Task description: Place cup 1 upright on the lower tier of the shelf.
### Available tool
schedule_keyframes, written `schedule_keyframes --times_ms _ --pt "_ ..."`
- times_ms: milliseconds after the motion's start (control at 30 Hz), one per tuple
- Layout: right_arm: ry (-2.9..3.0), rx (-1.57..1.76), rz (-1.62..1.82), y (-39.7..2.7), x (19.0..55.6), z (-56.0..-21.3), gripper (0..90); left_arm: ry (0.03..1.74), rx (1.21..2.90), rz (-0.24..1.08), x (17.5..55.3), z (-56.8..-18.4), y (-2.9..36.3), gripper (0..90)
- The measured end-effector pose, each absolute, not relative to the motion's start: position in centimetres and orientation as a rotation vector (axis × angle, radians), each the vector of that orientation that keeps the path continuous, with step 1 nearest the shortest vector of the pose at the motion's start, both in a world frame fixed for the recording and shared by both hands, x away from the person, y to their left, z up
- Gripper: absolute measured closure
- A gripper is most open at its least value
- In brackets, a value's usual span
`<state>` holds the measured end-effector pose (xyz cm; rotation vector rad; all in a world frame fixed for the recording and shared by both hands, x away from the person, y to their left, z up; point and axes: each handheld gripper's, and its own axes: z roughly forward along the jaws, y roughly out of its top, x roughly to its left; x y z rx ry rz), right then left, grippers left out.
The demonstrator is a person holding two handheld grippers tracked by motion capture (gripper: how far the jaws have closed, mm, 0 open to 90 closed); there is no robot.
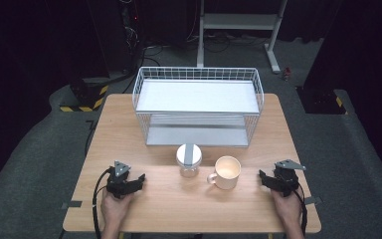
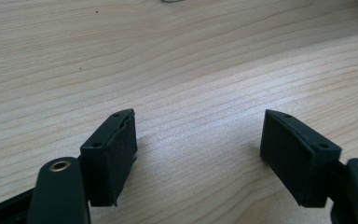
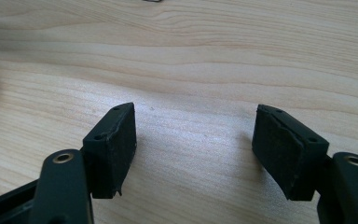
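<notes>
Two hand-held black grippers rest low on a pale wooden table, jaws parted with nothing but bare wood between them. The right gripper sits nearer the cream ceramic mug, which stands upright just off its fingertips toward the table's middle, its handle on the far side from it. The left gripper faces a clear glass jar with a white lid — upright, beside the mug. A white wire two-shelf rack stands beyond both, well apart.

bare table between grippers, jar, mug ahead
</notes>
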<state>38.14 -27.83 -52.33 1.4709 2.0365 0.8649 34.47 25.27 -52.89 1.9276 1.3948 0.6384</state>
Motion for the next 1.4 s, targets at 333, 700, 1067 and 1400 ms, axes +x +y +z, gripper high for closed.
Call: schedule_keyframes --times_ms 333,700,1067,1400 --pt "2.036 1.471 0.865 -27.8 38.1 -52.3 30.4 1.393 1.932 0.637 34.5 -52.9 25.3 26.6" --pt "2.037 1.471 0.865 -27.8 38.1 -52.3 30.4 1.376 1.944 0.603 34.0 -52.6 24.9 26.1" --pt "2.037 1.473 0.863 -27.8 38.1 -52.3 30.4 1.304 1.914 0.533 32.8 -52.3 24.1 25.7" --pt "2.032 1.476 0.865 -27.8 38.1 -52.3 30.4 1.198 1.929 0.468 31.8 -52.1 22.5 22.7"
